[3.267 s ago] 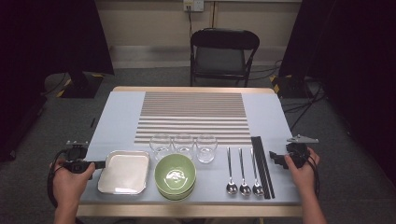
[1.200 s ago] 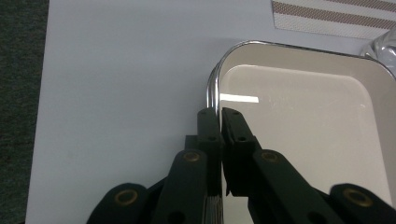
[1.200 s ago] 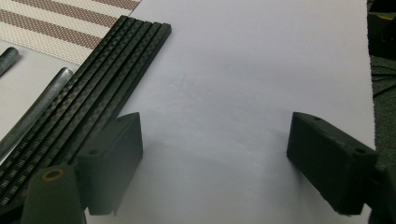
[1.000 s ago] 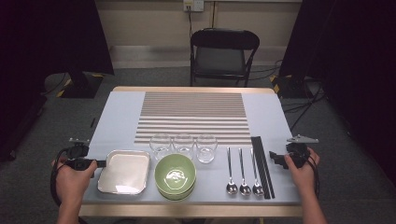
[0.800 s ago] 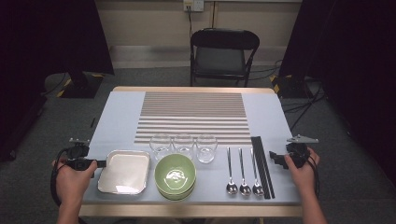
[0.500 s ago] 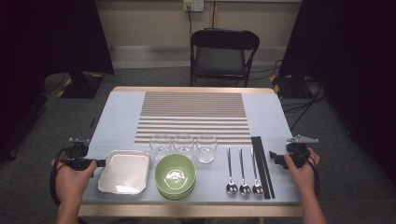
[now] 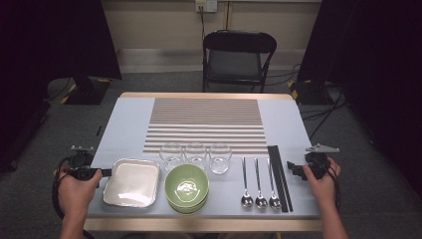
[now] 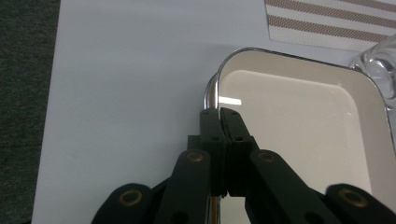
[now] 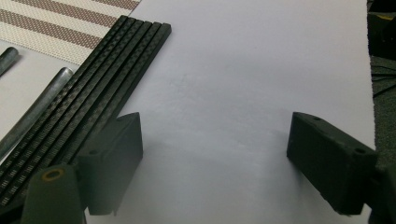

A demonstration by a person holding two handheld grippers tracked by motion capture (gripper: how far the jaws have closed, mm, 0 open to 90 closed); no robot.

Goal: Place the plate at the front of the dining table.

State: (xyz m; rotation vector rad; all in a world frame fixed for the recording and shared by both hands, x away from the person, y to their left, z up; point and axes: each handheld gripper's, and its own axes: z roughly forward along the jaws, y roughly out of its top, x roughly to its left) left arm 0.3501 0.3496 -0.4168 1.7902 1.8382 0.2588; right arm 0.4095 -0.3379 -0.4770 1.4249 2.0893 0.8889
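Note:
A square cream plate (image 7: 132,183) with a metal rim lies at the front left of the table. My left gripper (image 7: 107,173) sits at the plate's left edge. In the left gripper view the plate (image 8: 299,140) has its rim pinched between the jaws of my left gripper (image 8: 218,112), which have just closed a little further on it. My right gripper (image 7: 291,168) rests at the table's right edge, beside black chopsticks (image 7: 279,177). In the right gripper view its jaws (image 9: 215,135) stand wide open over bare table, with the chopsticks (image 9: 107,70) to their left.
Stacked green bowls (image 7: 187,186) sit right of the plate, three glasses (image 7: 195,153) behind them, three spoons (image 7: 259,184) left of the chopsticks. A striped placemat (image 7: 206,124) covers the table's middle. A black chair (image 7: 239,55) stands beyond the far edge.

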